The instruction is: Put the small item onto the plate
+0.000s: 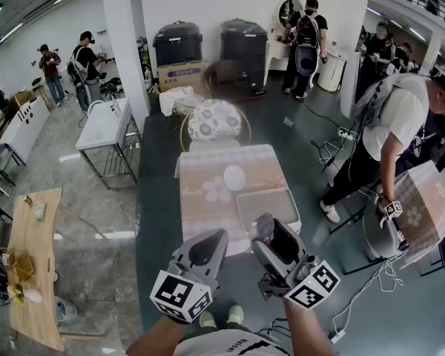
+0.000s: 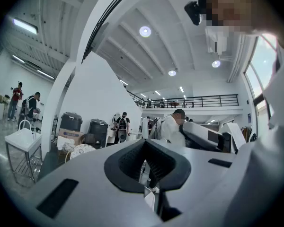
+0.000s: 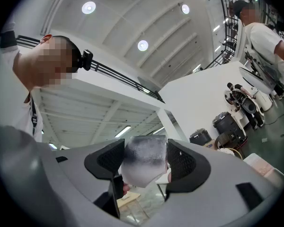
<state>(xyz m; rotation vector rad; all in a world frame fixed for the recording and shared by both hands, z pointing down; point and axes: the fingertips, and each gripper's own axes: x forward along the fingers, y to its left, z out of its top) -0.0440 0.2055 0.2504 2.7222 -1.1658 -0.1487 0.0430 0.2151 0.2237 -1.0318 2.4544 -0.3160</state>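
Observation:
A small silvery-grey item [image 3: 142,167] sits clamped between the black pads of my right gripper [image 3: 143,151], which points upward toward the ceiling. In the head view the right gripper [image 1: 270,233] is held close to my body, above the table's near edge. The white round plate [image 1: 234,176] lies in the middle of the cloth-covered table [image 1: 200,162], well ahead of both grippers. My left gripper [image 1: 205,249] hangs beside the right one, off the table's near left corner. In its own view the left gripper [image 2: 146,163] has its jaws drawn together with nothing between them.
A pale rectangular tray [image 1: 264,203] lies on the table's near right part. A round patterned seat [image 1: 214,119] stands behind the table. A person [image 1: 389,136] bends over a second covered table [image 1: 424,208] at right. A wooden bench [image 1: 34,265] and a white sink [image 1: 104,123] stand left.

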